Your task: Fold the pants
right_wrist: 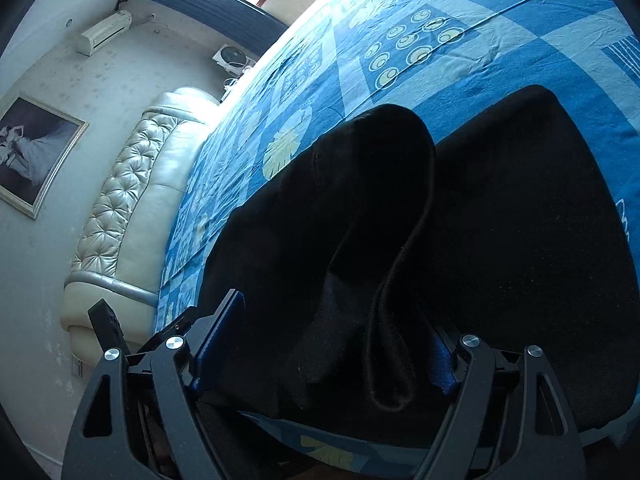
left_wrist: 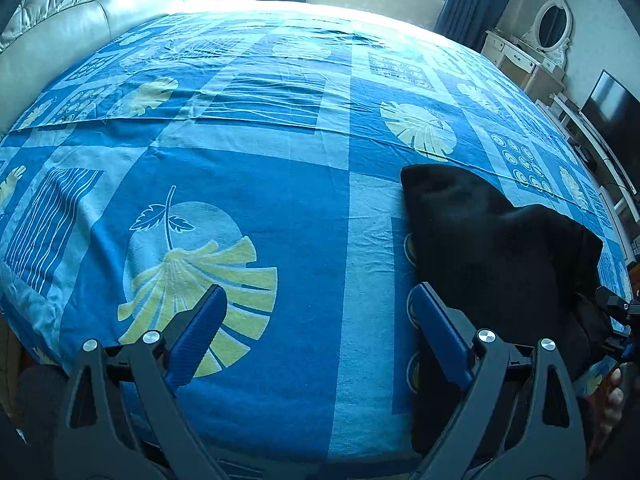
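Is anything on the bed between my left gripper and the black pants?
Nothing visible. The left gripper hangs open over bare bedsheet, and the black pants lie right beside its right-hand finger, with only sheet between.

**Black pants bunched between the right gripper's blue pads**

The right gripper (right_wrist: 324, 344), a black frame with blue ribbed finger pads (right_wrist: 222, 334), points down over the soft black fabric pants (right_wrist: 500, 240). A raised fold of the cloth stands between the two pads and hides most of the right one; whether the pads press on it cannot be told. The rest of the pants lies spread on the blue patchwork bedsheet with pale yellow leaf prints (right_wrist: 460, 60). Beyond the bed stands a cream tufted leather headboard (right_wrist: 132, 208), with a framed picture (right_wrist: 36, 152) and a white wall air conditioner (right_wrist: 105, 32) on the wall.
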{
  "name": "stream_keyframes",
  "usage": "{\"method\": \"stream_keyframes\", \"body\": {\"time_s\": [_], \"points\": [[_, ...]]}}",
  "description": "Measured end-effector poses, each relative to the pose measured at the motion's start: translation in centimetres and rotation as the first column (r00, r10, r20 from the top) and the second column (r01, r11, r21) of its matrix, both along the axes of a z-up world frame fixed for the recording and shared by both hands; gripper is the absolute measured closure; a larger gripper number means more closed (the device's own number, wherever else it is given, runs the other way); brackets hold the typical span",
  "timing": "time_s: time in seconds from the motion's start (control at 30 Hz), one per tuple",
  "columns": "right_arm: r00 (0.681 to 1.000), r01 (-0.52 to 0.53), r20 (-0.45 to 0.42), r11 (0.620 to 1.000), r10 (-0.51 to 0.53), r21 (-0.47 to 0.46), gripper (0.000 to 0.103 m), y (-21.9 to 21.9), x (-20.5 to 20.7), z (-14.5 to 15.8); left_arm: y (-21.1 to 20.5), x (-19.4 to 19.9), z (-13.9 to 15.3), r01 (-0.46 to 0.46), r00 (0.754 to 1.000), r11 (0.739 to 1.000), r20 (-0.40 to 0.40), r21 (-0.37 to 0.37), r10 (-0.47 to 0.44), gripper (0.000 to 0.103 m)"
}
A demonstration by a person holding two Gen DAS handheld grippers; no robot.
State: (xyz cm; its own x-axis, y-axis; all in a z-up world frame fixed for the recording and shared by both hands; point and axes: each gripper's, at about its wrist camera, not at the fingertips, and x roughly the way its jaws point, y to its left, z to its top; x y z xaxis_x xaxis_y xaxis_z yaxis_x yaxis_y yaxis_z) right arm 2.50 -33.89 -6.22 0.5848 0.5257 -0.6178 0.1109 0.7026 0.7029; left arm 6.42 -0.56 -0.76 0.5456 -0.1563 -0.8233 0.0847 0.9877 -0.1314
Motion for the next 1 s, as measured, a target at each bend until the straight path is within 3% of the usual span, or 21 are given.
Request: {"method": "stream_keyframes", "body": {"time_s": [0.07,0.17,0.3,0.4,0.5,0.63,0.73,1.0], "points": [[1.0,-0.012,-0.022,0.999,0.011,-0.047,0.075,0.9,0.4,-0.1,0.0,-0.1,-0.3,0.009,1.0,1.0,-0.01,-0.002,-0.009,0.009],[1.0,0.016,0.017,1.0,-0.016,0.006,0.086,0.1,0.0,1.2,0.2,-0.3,-0.6,0.015,1.0,1.0,-0.016,-0.002,-0.015,0.009],[0.99,0.072,0.121,0.997,-0.074,0.018,0.089,-2.2,-1.3,5.1,0.4,-0.4,-0.5,0.004,1.0,1.0,-0.017,-0.018,-0.005,0.009],[0.981,0.122,0.15,0.992,-0.12,-0.005,0.089,-4.4,-2.8,6.4,0.3,-0.3,-0.3,0.01,1.0,0.999,-0.023,-0.048,-0.011,0.009],[0.98,0.177,0.093,0.984,-0.175,-0.018,0.089,-6.7,-4.1,4.5,-0.6,-0.6,-0.1,0.038,0.999,0.998,-0.015,-0.049,-0.039,0.009],[0.976,0.214,-0.035,0.977,-0.214,-0.023,0.09,-8.9,-5.0,-0.8,-2.1,-0.9,-0.4,0.081,0.996,0.996,-0.018,-0.031,-0.082,0.009],[0.976,0.218,-0.021,0.973,-0.217,0.072,0.09,-9.8,-5.2,-2.6,-2.8,-1.1,-0.8,0.095,0.995,0.995,-0.025,-0.02,-0.095,0.009],[0.976,0.218,-0.008,0.968,-0.219,0.123,0.09,-10.1,-5.5,-3.3,-3.7,-1.8,-0.9,0.11,0.994,0.994,-0.024,-0.013,-0.11,0.009]]}}
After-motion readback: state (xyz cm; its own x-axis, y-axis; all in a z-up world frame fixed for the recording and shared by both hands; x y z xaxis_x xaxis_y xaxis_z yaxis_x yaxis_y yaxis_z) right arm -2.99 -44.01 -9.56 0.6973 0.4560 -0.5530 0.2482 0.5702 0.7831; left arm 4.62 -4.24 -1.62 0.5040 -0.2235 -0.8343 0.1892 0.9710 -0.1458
